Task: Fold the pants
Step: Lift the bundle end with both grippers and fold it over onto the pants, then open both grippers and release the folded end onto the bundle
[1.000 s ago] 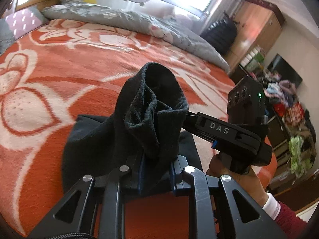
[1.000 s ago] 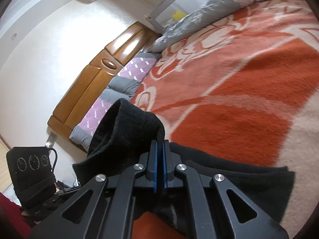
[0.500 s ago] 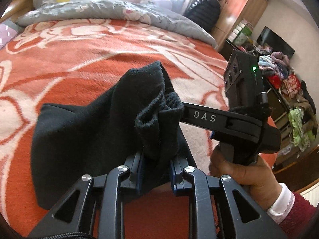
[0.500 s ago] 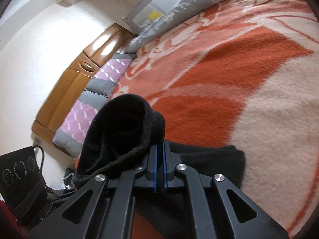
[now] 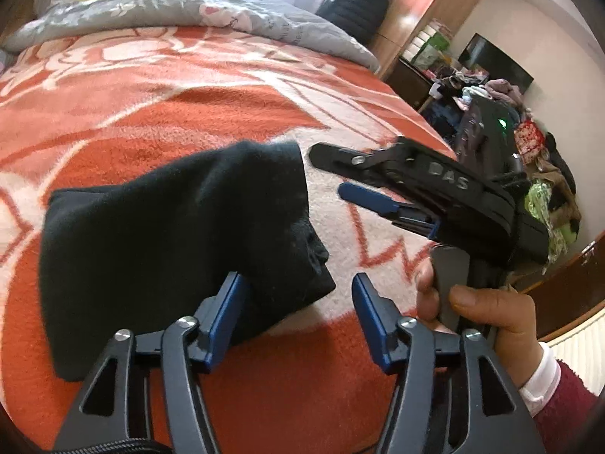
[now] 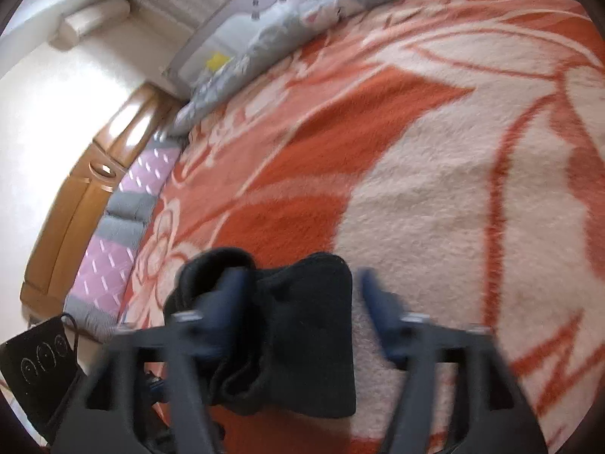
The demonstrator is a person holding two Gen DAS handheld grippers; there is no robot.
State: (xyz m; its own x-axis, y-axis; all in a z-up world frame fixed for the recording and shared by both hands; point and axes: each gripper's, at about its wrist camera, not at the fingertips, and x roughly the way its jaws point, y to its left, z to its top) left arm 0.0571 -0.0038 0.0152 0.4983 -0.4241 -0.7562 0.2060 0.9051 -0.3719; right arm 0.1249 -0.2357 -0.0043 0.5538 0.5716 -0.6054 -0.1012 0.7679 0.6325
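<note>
With both sets of jaws opening, I have the black pants (image 5: 166, 242) lying as a thick folded bundle on the orange-and-cream blanket (image 5: 159, 113) of the bed. My left gripper (image 5: 298, 317) is spread; its left pad sits against the near edge of the cloth, its right pad over bare blanket, so nothing is pinched. My right gripper (image 5: 340, 178), held in a hand (image 5: 476, 302), hangs just right of the bundle's far corner, fingers apart and free of fabric. Through its own blurred camera the cloth lies low between the right gripper's pads (image 6: 302, 302), untouched as far as I can tell. The bundle's long axis runs left to right, mostly left of both grippers; I judge my left is nearer. It looks soft, knitted and fuzzy, with rounded folds.
</note>
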